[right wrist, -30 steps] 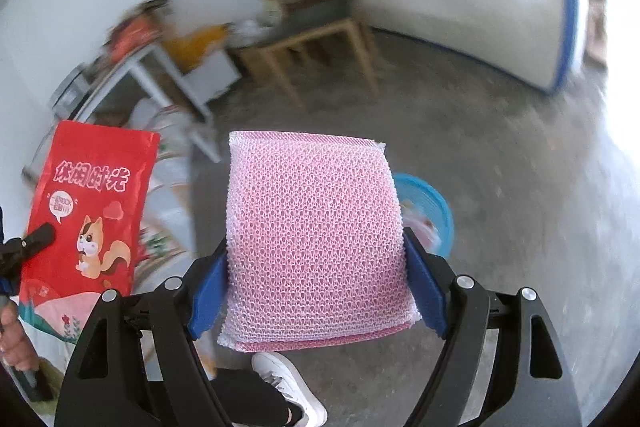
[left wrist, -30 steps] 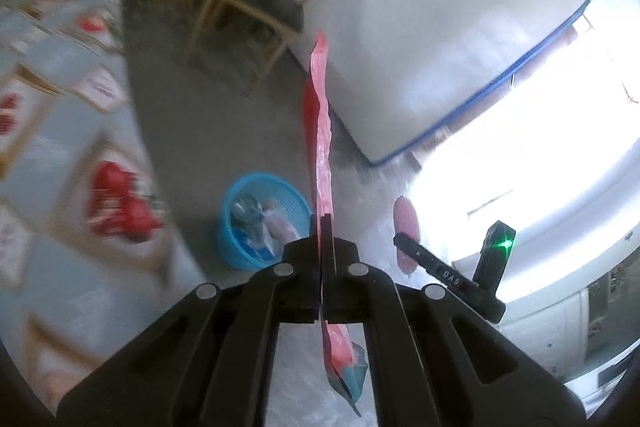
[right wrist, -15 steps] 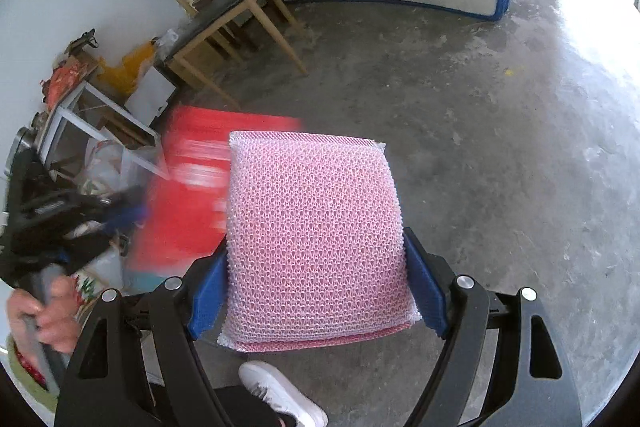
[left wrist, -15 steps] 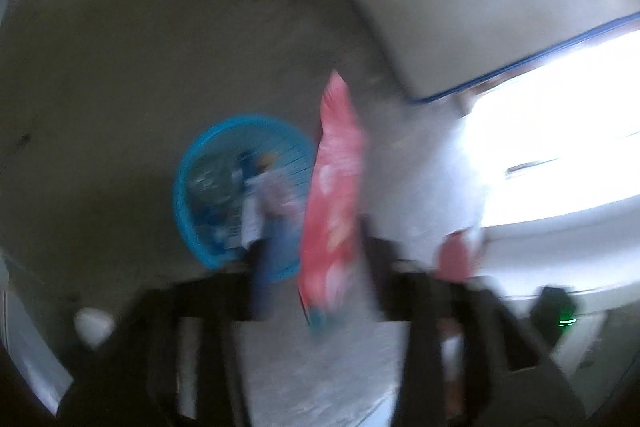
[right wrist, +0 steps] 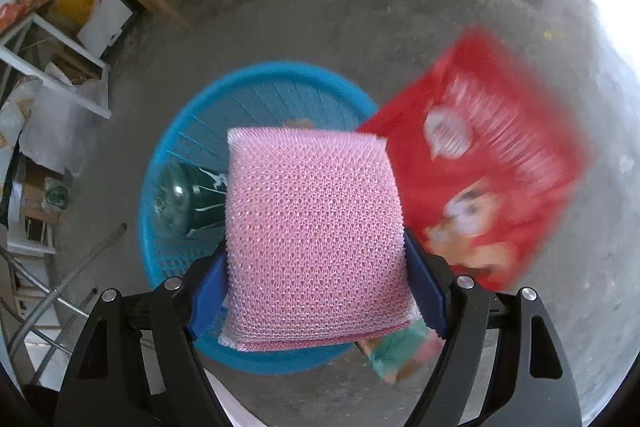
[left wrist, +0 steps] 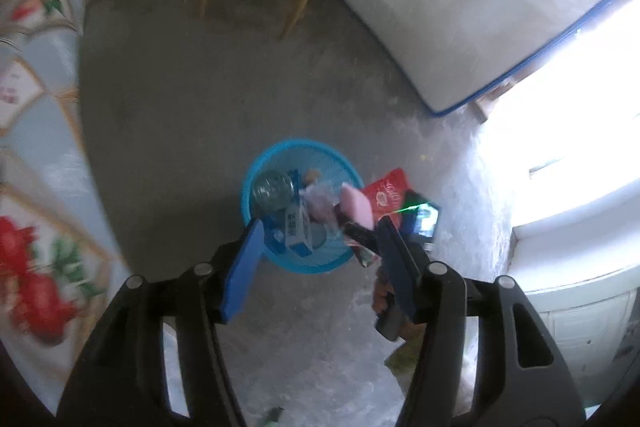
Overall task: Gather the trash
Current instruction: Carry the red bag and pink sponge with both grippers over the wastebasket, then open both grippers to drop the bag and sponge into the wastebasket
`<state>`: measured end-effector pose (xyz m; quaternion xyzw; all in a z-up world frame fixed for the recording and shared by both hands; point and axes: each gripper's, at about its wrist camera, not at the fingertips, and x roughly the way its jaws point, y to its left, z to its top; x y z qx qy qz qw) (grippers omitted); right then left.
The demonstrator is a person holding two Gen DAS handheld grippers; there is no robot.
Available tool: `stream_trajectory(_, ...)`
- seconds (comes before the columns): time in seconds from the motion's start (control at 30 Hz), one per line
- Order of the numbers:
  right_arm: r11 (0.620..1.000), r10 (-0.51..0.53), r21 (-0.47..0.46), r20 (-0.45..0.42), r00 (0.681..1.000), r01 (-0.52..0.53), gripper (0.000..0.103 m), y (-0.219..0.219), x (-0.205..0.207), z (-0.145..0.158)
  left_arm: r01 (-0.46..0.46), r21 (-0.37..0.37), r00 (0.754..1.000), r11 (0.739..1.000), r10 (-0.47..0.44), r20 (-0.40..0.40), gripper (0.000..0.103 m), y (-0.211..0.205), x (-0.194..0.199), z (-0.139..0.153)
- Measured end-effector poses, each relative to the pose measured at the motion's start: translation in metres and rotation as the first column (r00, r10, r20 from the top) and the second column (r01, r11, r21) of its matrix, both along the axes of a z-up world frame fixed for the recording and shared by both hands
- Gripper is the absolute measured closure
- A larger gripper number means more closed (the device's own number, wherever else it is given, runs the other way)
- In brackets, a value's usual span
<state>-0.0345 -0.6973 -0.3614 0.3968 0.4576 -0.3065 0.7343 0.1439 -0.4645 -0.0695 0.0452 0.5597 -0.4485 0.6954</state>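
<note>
Left gripper (left wrist: 320, 247), jaws opening with nothing between the blue pads, pointing down at the round blue plastic mesh basket (left wrist: 256, 171) on the grey concrete floor (left wrist: 192, 131). The basket holds a clear bottle (left wrist: 273, 190) and a small blue-and-white carton (left wrist: 297, 231). Right gripper (right wrist: 318, 293) clamps the pink knitted-mesh sponge (right wrist: 316, 231) over the basket. The red printed snack bag (right wrist: 480, 183), blurred, is just beside the basket's rim, outside it.

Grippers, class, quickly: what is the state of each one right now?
Left gripper: jaws opening, nothing between them.
Right gripper: closed on the pink sponge.
</note>
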Motion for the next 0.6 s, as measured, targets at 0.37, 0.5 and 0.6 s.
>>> stream_trajectory(0.37,0.999,0.013,0.033,-0.014,1.0,-0.013,0.026,0.006,0.037,-0.031,-0.037,-0.078,0.997,0.996,0.042,0.068,0.047,0.077,-0.02,0.036)
stream_trajectory(0.5,0.999,-0.006,0.051,-0.073,0.997,0.009,0.026,0.001,0.05,-0.05,-0.052,-0.088,0.995,0.995,0.059,0.076,0.046,0.088,-0.02,0.038)
stream_trajectory(0.6,0.997,0.005,0.074,-0.086,0.996,0.001,0.025,0.002,0.062,-0.057,-0.063,-0.095,0.995,0.993,0.07,0.069,0.046,0.099,-0.017,0.039)
